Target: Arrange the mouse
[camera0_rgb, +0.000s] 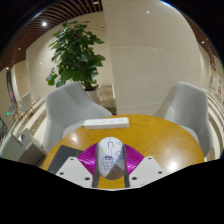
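The mouse point(109, 158) sits between the fingers of the gripper point(109, 172), whose pink pads point(88, 158) seem to press on both its sides, so the jaws look closed on it, near the tabletop's point(160, 135) near edge. Beyond it, a white keyboard point(106, 123) lies at the far edge, with two pale chairs point(70, 103) and a potted plant point(76, 52) behind. I judge the carrying step is in hand; next, the mouse needs setting down beside the keyboard.
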The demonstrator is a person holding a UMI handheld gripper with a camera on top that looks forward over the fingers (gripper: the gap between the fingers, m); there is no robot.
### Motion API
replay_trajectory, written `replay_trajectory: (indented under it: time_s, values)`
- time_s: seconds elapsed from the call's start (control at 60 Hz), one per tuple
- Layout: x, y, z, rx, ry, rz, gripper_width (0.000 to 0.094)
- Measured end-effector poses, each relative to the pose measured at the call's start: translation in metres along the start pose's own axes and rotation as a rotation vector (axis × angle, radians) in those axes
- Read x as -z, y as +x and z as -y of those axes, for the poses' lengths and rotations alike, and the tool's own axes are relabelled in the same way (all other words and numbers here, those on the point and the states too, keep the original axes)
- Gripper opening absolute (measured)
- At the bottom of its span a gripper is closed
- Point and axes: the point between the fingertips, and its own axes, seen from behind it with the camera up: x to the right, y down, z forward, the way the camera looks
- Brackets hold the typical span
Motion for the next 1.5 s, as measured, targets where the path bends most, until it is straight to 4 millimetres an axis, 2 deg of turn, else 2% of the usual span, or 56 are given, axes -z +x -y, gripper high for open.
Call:
replay_trajectory:
  time_s: [0.05, 0.117, 0.167, 0.2, 0.217, 0.25, 0.3, 0.35, 0.433, 0.467, 0.55, 0.633, 0.65, 0.683, 0.717, 0.783, 0.867, 1.033, 1.133, 1.25, 1.333, 1.5]
  values:
    - [-0.008, -0.034, 0.004, 0.007, 0.011, 0.031, 0.0363]
    - [-0.028, -0.082, -0.007, 0.003, -0.016, 0.062, 0.0363]
    - [-0.042, -0.11, -0.025, 0.007, -0.047, 0.082, 0.0364]
    - [-0.051, -0.123, -0.039, 0.02, -0.067, 0.077, 0.0363]
    - [-0.05, -0.13, -0.052, 0.025, -0.073, 0.069, 0.0365]
    - [-0.06, -0.138, -0.062, 0.041, -0.089, 0.059, 0.0364]
    - [-0.07, -0.147, -0.089, 0.06, -0.121, 0.044, 0.0364]
    - [-0.08, -0.154, -0.106, 0.066, -0.152, 0.033, 0.0363]
    - [-0.09, -0.149, -0.123, 0.083, -0.179, -0.016, 0.0385]
    - [-0.087, -0.149, -0.132, 0.082, -0.177, -0.029, 0.0413]
    - [-0.089, -0.148, -0.134, 0.093, -0.171, -0.031, 0.0519]
    - [-0.078, -0.145, -0.136, 0.104, -0.193, -0.037, 0.0816]
    - [-0.074, -0.145, -0.135, 0.102, -0.196, -0.032, 0.088]
    - [-0.065, -0.144, -0.13, 0.092, -0.2, -0.022, 0.085]
    - [-0.056, -0.141, -0.125, 0.082, -0.195, -0.017, 0.0859]
    - [-0.02, -0.127, -0.111, 0.079, -0.184, -0.019, 0.0863]
    - [0.031, -0.11, -0.104, 0.086, -0.187, -0.004, 0.0861]
    - [0.136, -0.05, -0.122, 0.08, -0.222, -0.031, 0.0872]
    - [0.182, -0.013, -0.141, 0.078, -0.228, -0.076, 0.0872]
    - [0.218, 0.02, -0.166, 0.052, -0.239, -0.124, 0.0873]
    - [0.236, 0.034, -0.18, 0.026, -0.25, -0.134, 0.0876]
    - [0.263, 0.068, -0.191, 0.038, -0.242, -0.167, 0.0876]
